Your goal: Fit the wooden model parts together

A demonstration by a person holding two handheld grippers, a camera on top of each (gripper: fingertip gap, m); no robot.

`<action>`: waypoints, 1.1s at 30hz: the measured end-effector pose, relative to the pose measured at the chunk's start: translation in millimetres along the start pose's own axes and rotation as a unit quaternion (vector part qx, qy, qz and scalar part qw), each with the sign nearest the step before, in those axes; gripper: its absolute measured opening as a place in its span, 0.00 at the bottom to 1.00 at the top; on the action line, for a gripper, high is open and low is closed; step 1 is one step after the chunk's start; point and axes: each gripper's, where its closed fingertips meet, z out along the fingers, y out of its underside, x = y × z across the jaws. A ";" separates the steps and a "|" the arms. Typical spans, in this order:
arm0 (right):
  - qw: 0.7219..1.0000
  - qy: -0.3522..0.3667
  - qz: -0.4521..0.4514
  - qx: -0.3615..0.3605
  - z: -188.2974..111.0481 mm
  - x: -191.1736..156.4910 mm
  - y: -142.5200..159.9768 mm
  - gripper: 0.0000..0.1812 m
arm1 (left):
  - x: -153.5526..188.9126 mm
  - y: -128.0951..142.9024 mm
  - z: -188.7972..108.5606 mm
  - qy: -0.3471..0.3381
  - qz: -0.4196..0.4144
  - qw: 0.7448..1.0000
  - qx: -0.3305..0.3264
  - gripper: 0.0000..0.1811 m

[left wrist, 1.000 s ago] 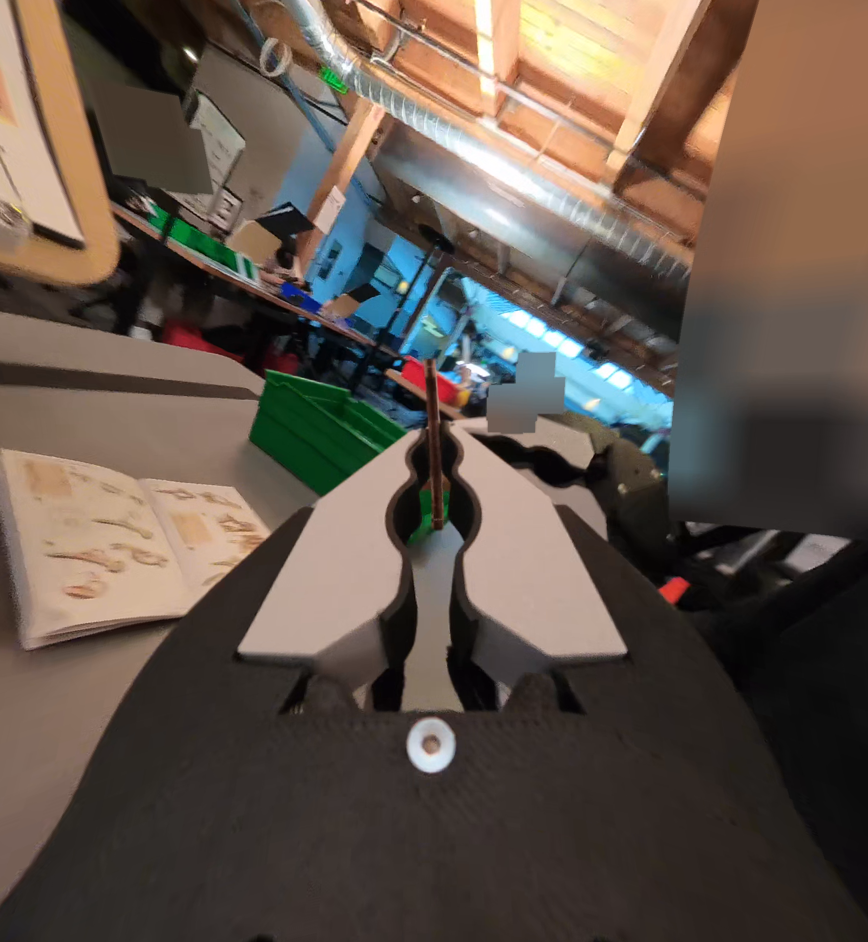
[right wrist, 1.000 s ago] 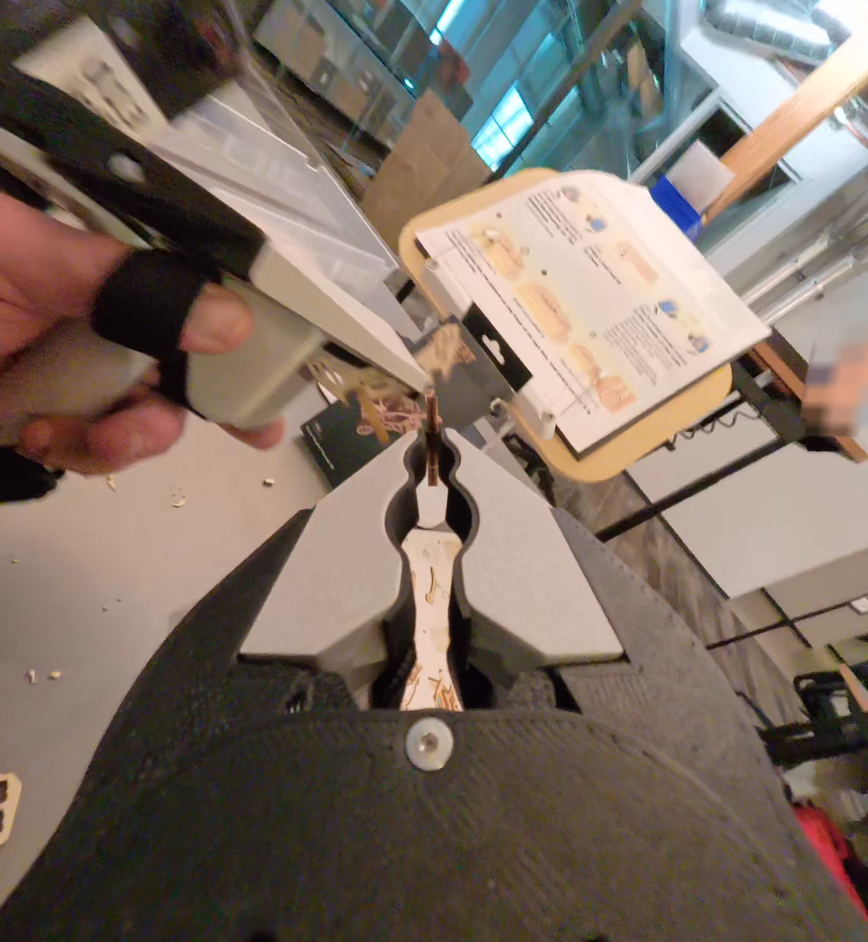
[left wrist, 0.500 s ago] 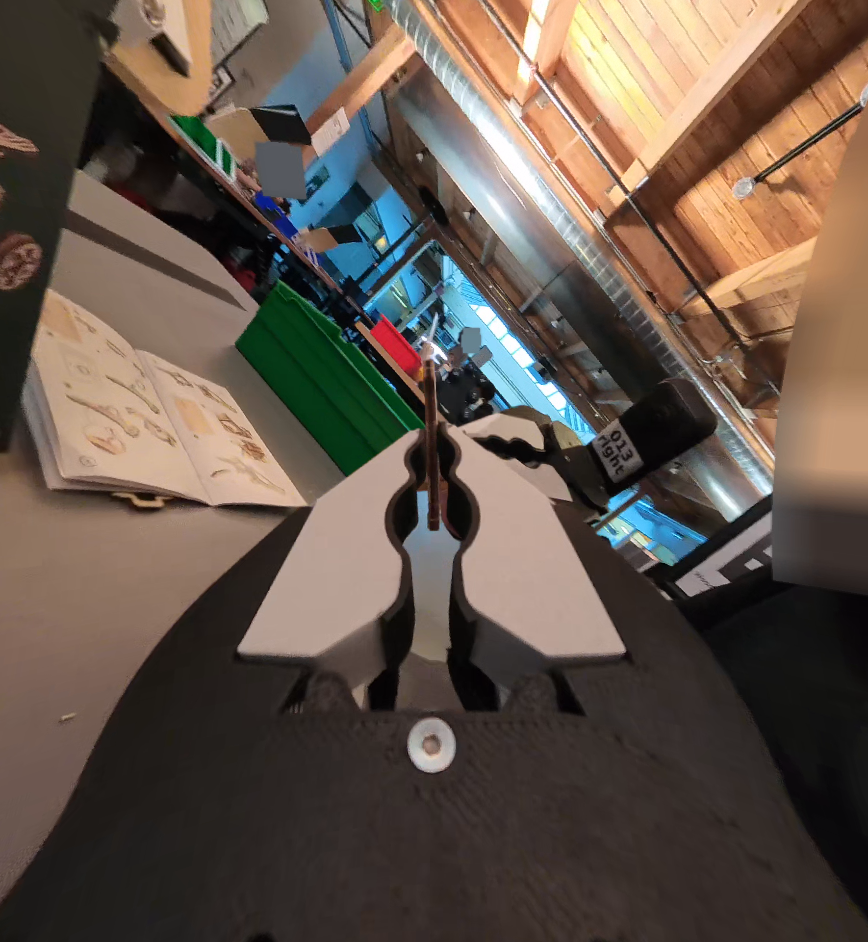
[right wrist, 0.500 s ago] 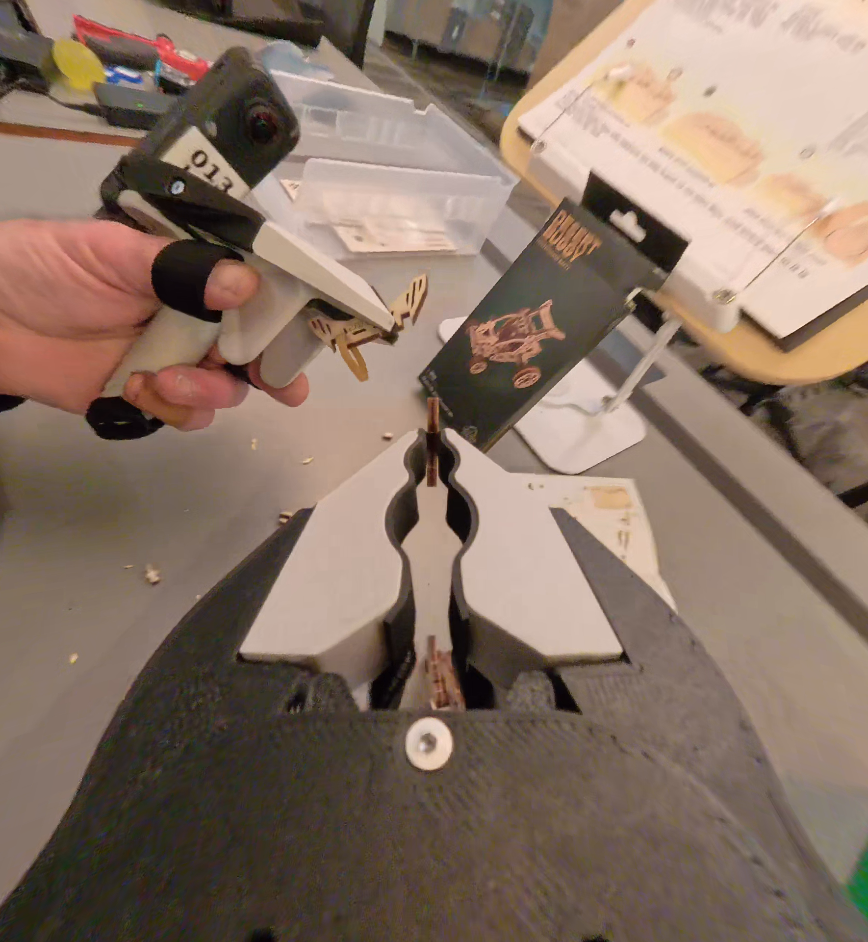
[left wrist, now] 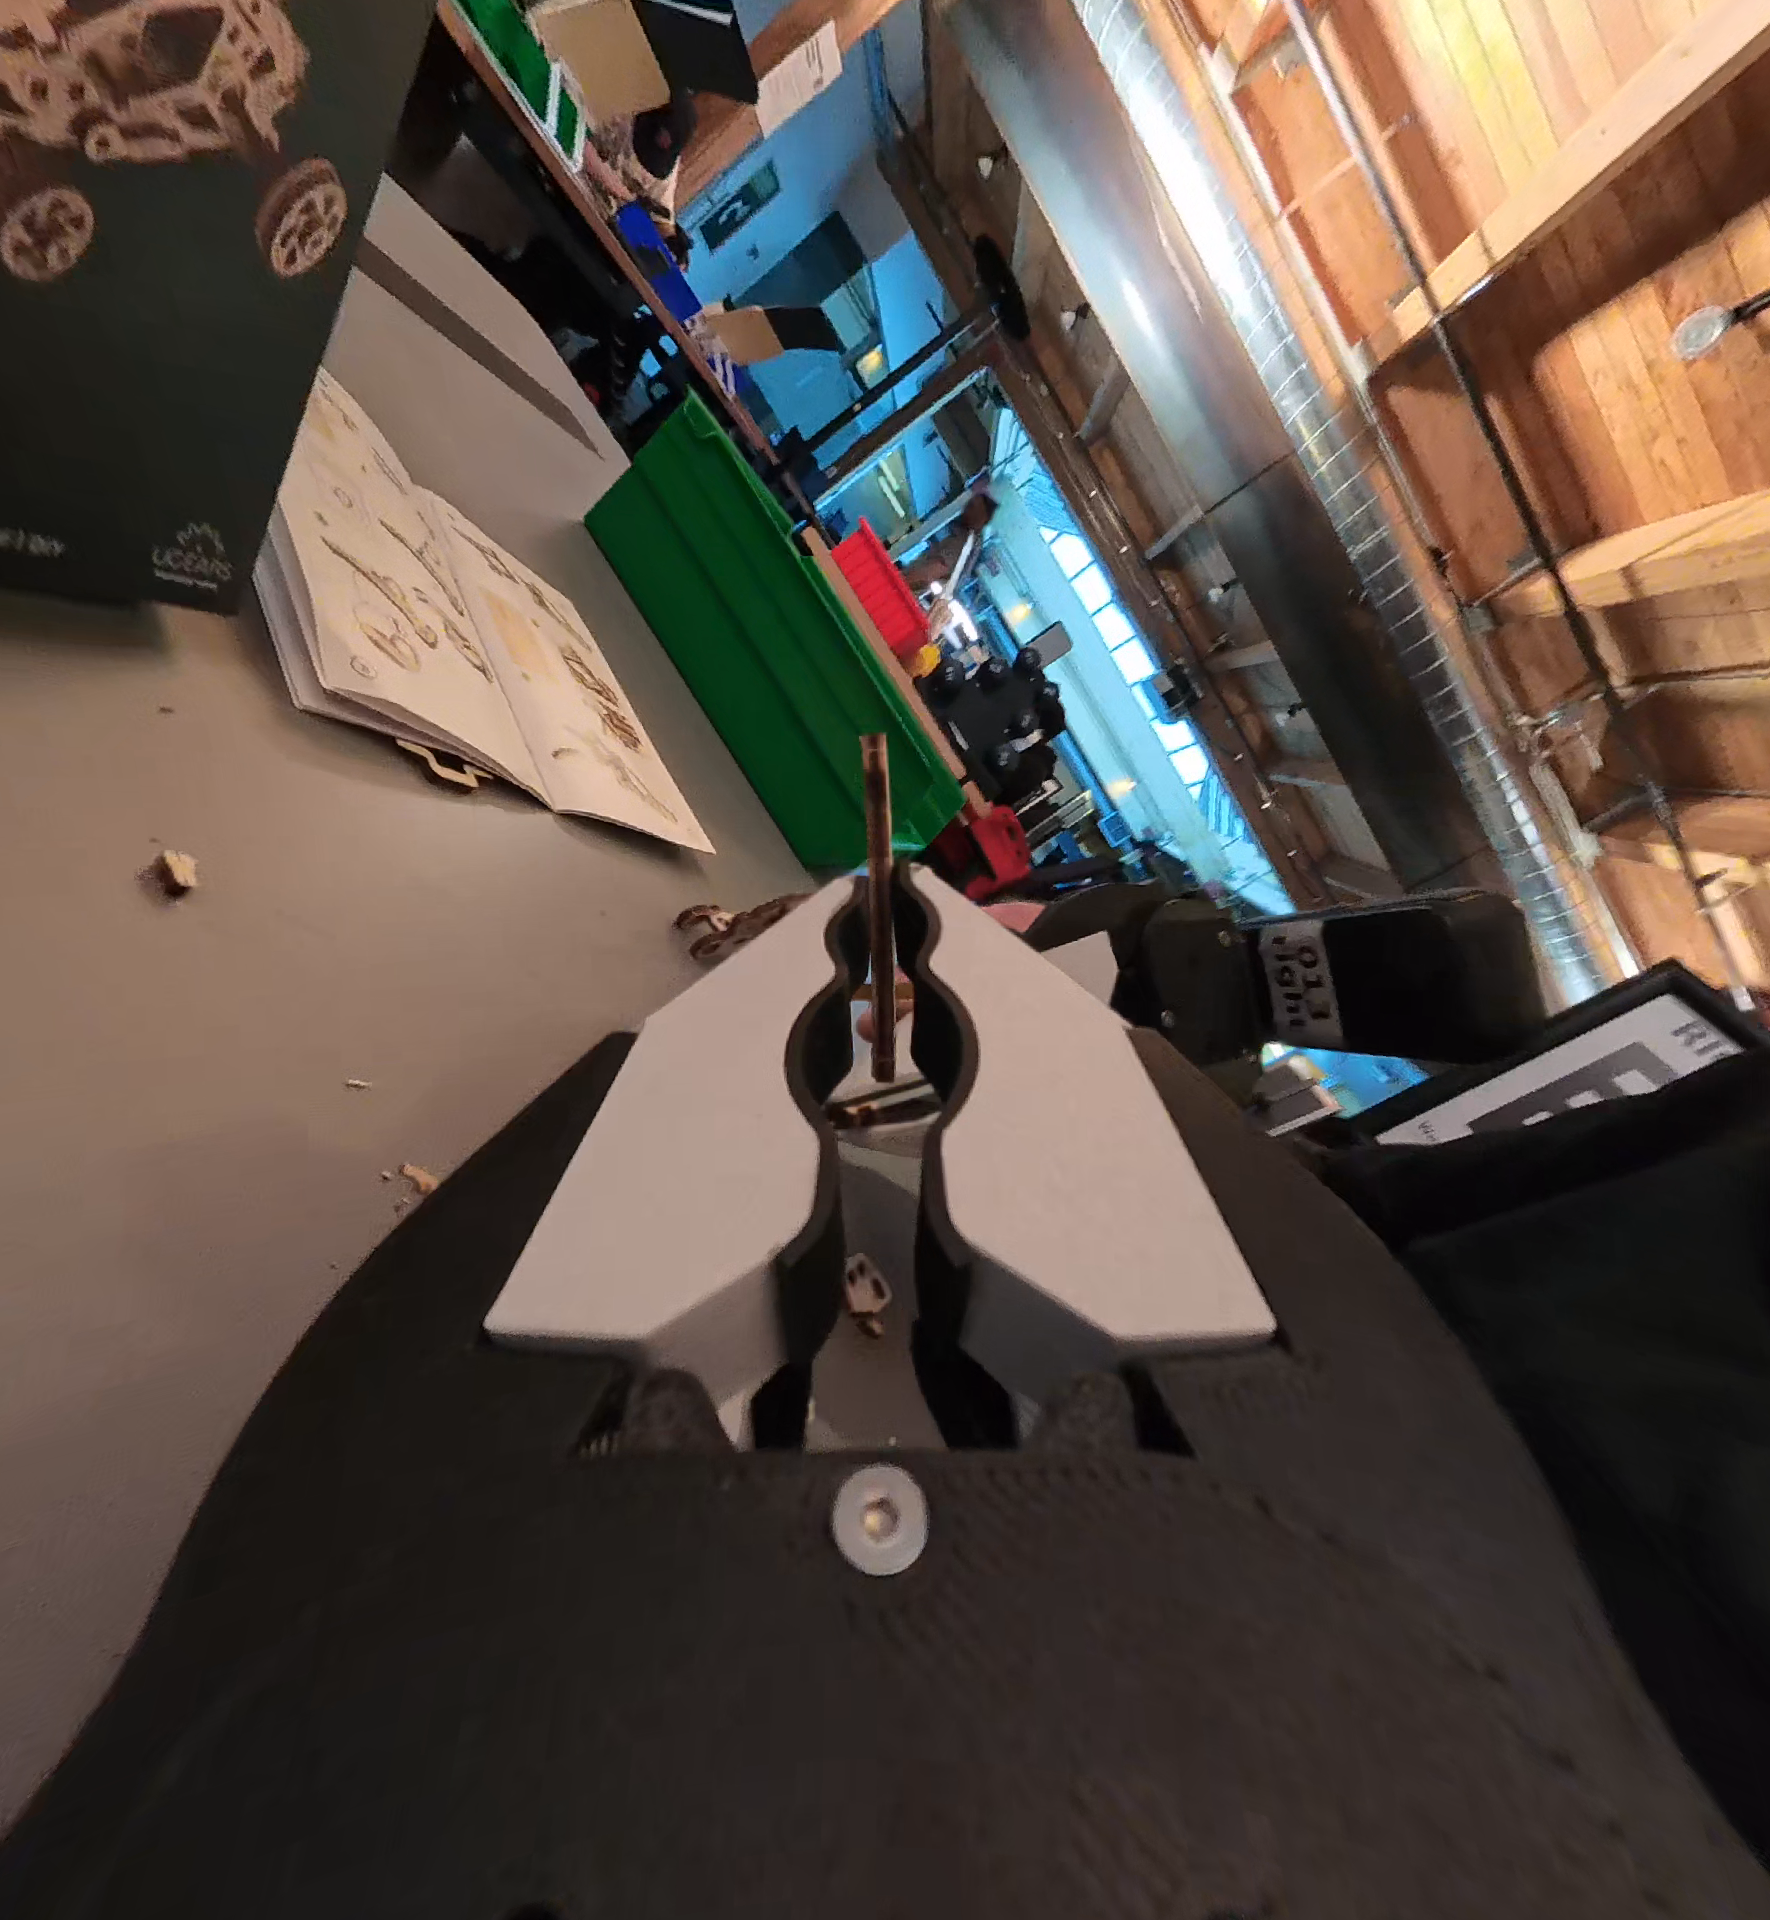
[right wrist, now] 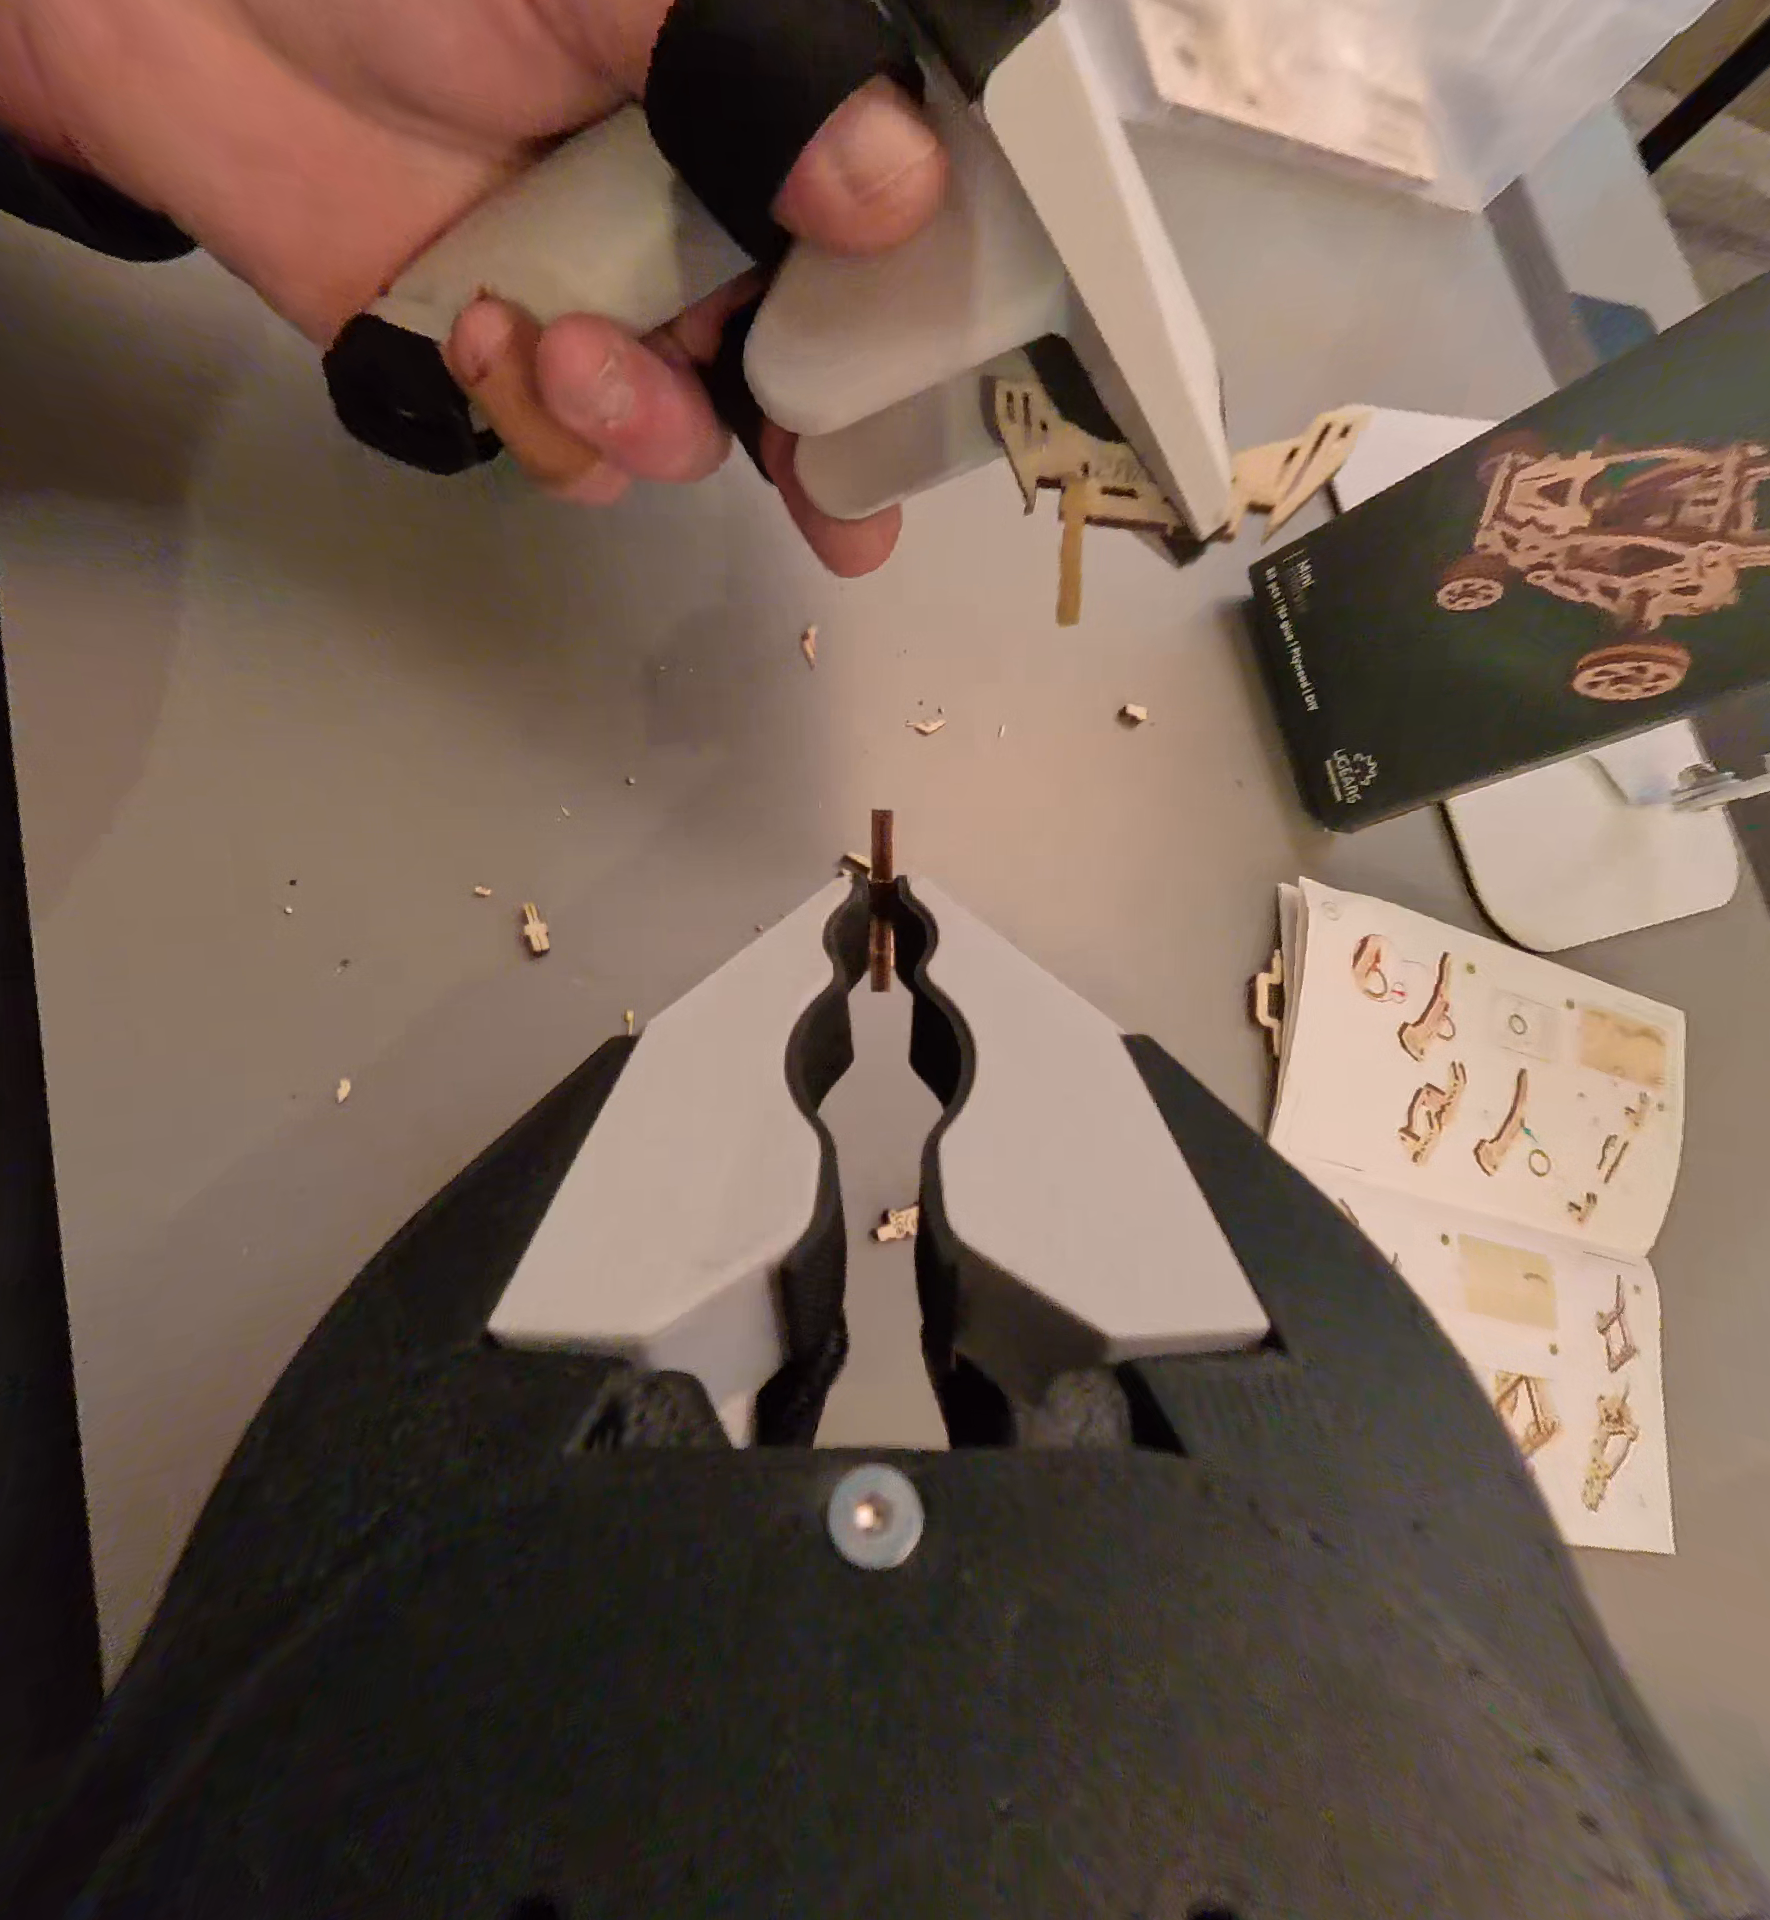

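My left gripper (left wrist: 878, 883) is shut on a thin wooden part (left wrist: 876, 810), seen edge-on and sticking out past the tips. In the right wrist view it (right wrist: 1099, 468) is held by a hand (right wrist: 445, 156) at the top, and the part proves to be a partly built wooden assembly (right wrist: 1286, 468) with a peg hanging down. My right gripper (right wrist: 881, 883) is shut on a small dark wooden piece (right wrist: 881, 842), held above the grey table (right wrist: 341, 675) below and left of the assembly, apart from it. It also shows in the left wrist view (left wrist: 1276, 977), at the right.
A dark model box (right wrist: 1587, 623) stands on a white stand (right wrist: 1587, 862) at the right. An open instruction booklet (right wrist: 1463, 1195) lies in front of it. Wood scraps (right wrist: 535, 928) are scattered on the table. A green bin (left wrist: 777, 644) and a loose wooden part (left wrist: 725, 925) lie beyond. My hands' fingertips stand some 8 centimeters from each other.
Both views have tipped down toward the table. In the right view the left gripper with the assembly has moved up and closer. Both grippers kept their hold.
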 end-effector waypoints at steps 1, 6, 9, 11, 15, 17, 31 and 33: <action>1.000 0.001 0.005 -0.001 0.1 0.0 1.1 0.00 | -0.8 1.3 -0.4 0.003 -0.012 1.000 0.003 0.01; 1.000 -0.008 0.024 -0.005 -1.0 1.5 2.8 0.00 | -3.8 8.4 1.0 0.026 -0.053 0.998 -0.001 0.01; 1.000 -0.017 0.014 -0.005 2.0 -4.2 1.8 0.00 | -4.5 4.2 0.1 0.038 -0.073 0.996 0.015 0.01; 1.000 -0.019 0.012 -0.006 4.9 -6.7 1.9 0.01 | -3.7 3.4 -0.1 0.048 -0.086 0.995 0.023 0.00; 0.999 -0.033 0.023 -0.004 6.8 -9.5 0.8 0.09 | -2.1 4.0 1.7 0.056 -0.098 0.993 0.027 0.00; 0.999 -0.036 0.023 -0.005 4.3 -9.2 -0.4 0.14 | -1.7 7.9 4.2 0.047 -0.084 0.995 0.013 0.00; 0.939 -0.182 0.252 0.147 -29.1 48.4 -65.5 0.08 | 38.4 20.4 14.9 0.097 0.054 0.988 -0.110 0.01; 0.933 -0.199 0.255 0.158 -29.4 45.0 -70.7 0.03 | 38.6 19.3 14.6 0.094 0.072 0.987 -0.113 0.01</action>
